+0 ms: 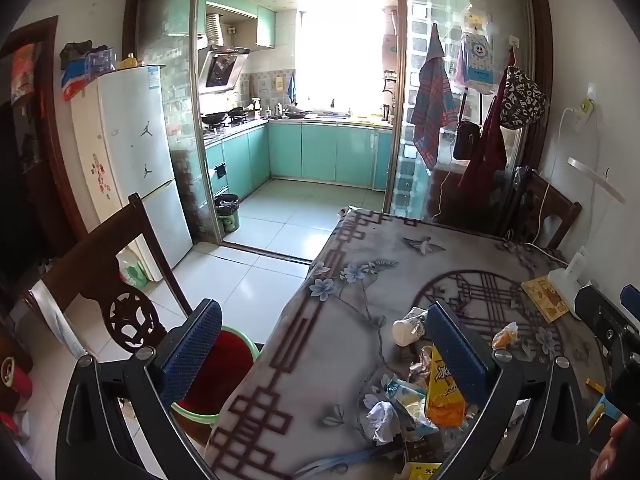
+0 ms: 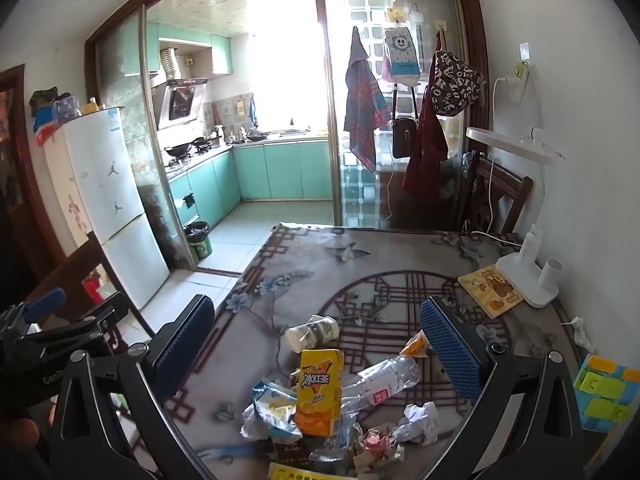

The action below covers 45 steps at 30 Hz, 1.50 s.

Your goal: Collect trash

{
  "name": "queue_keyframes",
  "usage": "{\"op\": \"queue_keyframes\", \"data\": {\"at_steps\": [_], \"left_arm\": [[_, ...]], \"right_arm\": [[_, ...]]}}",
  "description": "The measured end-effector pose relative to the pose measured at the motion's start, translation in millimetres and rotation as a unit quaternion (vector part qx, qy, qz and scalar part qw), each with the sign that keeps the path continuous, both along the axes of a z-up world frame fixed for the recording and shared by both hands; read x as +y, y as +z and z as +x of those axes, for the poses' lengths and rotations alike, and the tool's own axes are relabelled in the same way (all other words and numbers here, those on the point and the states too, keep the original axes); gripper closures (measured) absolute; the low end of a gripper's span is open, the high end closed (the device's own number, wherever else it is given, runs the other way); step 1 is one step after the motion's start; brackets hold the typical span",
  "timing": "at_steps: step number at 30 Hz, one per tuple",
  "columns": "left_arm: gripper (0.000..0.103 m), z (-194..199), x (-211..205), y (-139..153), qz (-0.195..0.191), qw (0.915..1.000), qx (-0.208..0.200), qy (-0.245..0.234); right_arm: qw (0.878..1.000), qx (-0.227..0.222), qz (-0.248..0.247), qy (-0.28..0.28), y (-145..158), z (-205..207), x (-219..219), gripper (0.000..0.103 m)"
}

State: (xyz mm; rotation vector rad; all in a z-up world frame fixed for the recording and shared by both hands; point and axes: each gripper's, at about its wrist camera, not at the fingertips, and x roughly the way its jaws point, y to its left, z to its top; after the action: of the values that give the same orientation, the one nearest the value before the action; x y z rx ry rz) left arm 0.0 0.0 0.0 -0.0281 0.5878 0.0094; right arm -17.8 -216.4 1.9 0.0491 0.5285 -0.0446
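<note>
Trash lies heaped near the table's front edge: a yellow drink carton [image 2: 319, 392], a crushed clear bottle [image 2: 380, 384], a tipped paper cup [image 2: 313, 332], crumpled paper [image 2: 418, 422] and wrappers [image 2: 270, 408]. My right gripper [image 2: 316, 350] hovers open above the heap, touching nothing. My left gripper [image 1: 324, 354] is open too, straddling the table's left edge; the carton [image 1: 442, 396], cup [image 1: 408, 330] and a paper ball [image 1: 382, 420] sit by its right finger. A green basin [image 1: 224, 376] with a red inside stands on the floor below the left finger.
A dark wooden chair [image 1: 120, 280] stands left of the table [image 1: 360, 240], another at the far right corner. A white desk lamp [image 2: 528, 276], a yellow booklet [image 2: 490, 288] and a blue-green box [image 2: 604, 392] occupy the table's right side. A black bin [image 1: 227, 212] sits by the kitchen door.
</note>
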Motion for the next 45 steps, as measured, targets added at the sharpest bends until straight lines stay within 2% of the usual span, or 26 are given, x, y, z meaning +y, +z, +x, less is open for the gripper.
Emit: {"op": "queue_keyframes", "data": {"at_steps": [13,24,32,35,45], "left_arm": [[0.000,-1.3,4.3,6.8,-0.001,1.0000,-0.002,0.000],[0.000,8.6,6.4,-5.8,0.000,1.0000,-0.005,0.001],[0.000,10.0,0.4,-4.0,0.011,0.9999,-0.003,0.006],[0.000,10.3,1.2,-4.5,-0.002,1.0000,0.002,0.006],[0.000,12.1,1.0,-4.6,-0.010,0.9996,0.025,0.006]], "right_arm": [[1.000,0.000,0.001,0.000,-0.3,0.7,-0.7,0.000],[1.000,0.000,0.002,0.000,-0.3,1.1,-0.9,0.000],[1.000,0.000,0.002,-0.001,-0.5,1.7,-1.9,0.000],[1.000,0.000,0.003,-0.002,-0.3,1.8,-1.6,0.000],[1.000,0.001,0.003,-0.003,0.0,2.1,-2.1,0.000]]}}
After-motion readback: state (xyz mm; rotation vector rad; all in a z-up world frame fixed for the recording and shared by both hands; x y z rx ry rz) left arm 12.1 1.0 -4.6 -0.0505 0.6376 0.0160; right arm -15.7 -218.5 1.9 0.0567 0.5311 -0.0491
